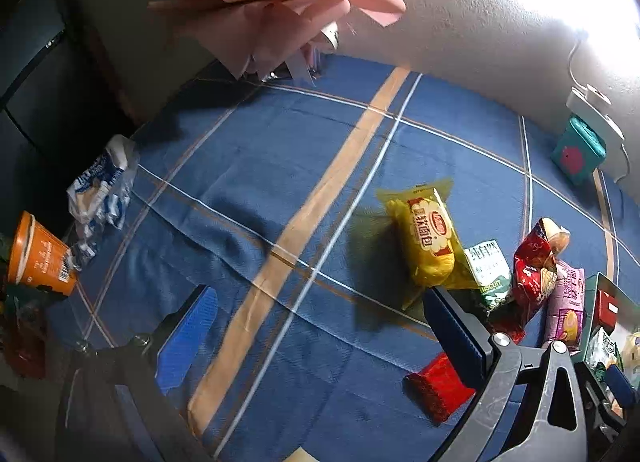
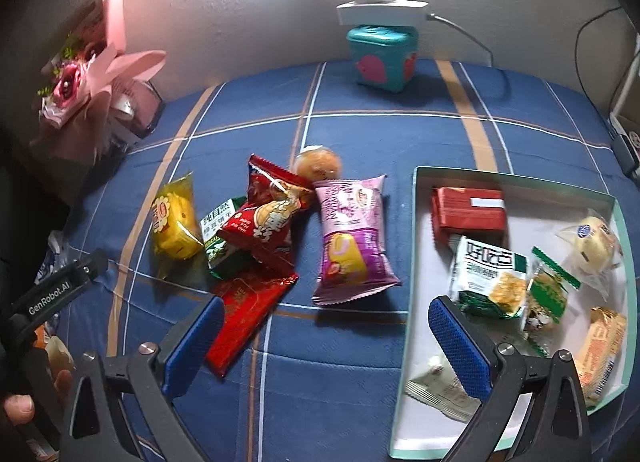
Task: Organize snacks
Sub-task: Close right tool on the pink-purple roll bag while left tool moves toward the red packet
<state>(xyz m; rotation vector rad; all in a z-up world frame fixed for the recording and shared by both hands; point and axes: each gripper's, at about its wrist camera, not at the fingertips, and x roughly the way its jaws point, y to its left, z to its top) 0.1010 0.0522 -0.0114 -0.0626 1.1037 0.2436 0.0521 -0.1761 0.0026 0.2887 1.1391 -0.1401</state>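
Observation:
Loose snacks lie in a cluster on the blue checked cloth: a yellow cake pack [image 2: 174, 222], a green biscuit pack [image 2: 218, 238], a red bag [image 2: 268, 214], a flat red pack [image 2: 244, 314], a purple pack [image 2: 352, 234] and a round bun [image 2: 318, 162]. A shallow mint-rimmed box [image 2: 412, 262] to their right holds a red carton [image 2: 468, 210], a green-white pack [image 2: 488, 274] and several other snacks. My right gripper [image 2: 328, 346] hovers open, straddling the box's left rim. My left gripper [image 1: 320, 338] is open and empty, left of the yellow pack [image 1: 428, 238].
A teal tin [image 2: 382, 56] and a white power strip [image 2: 380, 6] stand against the back wall. A pink bouquet [image 2: 92, 74] fills the far left corner. An orange cup [image 1: 38, 258] and a crumpled blue-white wrapper [image 1: 100, 190] lie at the cloth's left edge.

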